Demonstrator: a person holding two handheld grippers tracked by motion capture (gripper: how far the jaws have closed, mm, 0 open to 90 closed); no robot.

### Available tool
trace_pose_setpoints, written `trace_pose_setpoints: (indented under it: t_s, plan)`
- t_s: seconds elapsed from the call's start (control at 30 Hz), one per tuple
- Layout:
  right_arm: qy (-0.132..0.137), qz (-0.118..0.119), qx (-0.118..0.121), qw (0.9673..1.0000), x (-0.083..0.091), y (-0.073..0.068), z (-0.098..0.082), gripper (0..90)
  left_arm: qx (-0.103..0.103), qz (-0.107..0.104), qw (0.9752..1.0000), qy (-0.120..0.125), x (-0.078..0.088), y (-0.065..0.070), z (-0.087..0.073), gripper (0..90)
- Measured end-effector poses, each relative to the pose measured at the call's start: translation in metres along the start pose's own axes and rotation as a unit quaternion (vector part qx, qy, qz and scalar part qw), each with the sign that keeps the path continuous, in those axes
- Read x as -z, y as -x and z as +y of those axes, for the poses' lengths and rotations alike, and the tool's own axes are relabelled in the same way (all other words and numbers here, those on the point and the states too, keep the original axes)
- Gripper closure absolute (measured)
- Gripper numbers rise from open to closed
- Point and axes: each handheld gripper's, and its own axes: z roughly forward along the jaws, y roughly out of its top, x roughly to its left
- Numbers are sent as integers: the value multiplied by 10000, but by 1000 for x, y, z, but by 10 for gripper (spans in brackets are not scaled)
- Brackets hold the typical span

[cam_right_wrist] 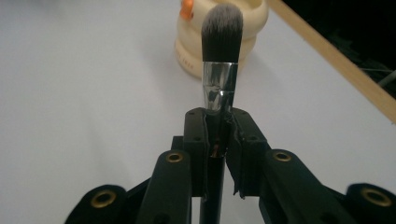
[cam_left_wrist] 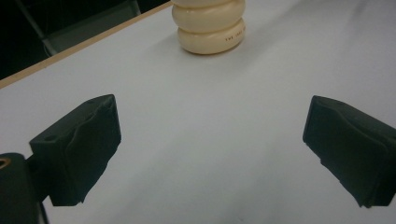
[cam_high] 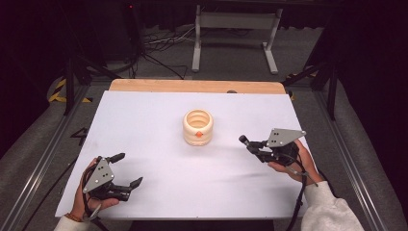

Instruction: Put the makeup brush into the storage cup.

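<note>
Clamped between the jaws of the right gripper (cam_right_wrist: 218, 135), low in the centre of the right gripper view, a makeup brush (cam_right_wrist: 221, 42) points its dark bristles at the cream ribbed holder (cam_high: 197, 127) standing mid-table in the high view. To seat it well, the person should probably lift the brush above the rim and lower it straight into the opening. At lower left, the left gripper (cam_high: 126, 169) rests on the white table (cam_high: 144, 120), jaws wide and empty.

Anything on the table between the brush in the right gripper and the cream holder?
Nothing visible. The right gripper grips the brush, bristles toward the cream holder; only bare white table lies between them.
</note>
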Motion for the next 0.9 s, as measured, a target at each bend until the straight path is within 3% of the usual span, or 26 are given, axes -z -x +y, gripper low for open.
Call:
trace_pose_setpoints:
  t_s: [0.13,0.3,0.57,0.9]
  plan:
    - [521,-195,-226,9982,4,-1,4,788,54,21,9999,156,3,-1,0,48]
    - [1007,-385,-484,9930,4,-2,9,789,123,6,9995,295,6,-3,1,46]
    - [1395,-423,-668,9871,-3,-4,15,789,294,-26,9983,507,11,-7,1,40]
    - [1649,-541,-800,9816,-13,-4,24,789,369,19,9979,528,14,-12,-2,39]
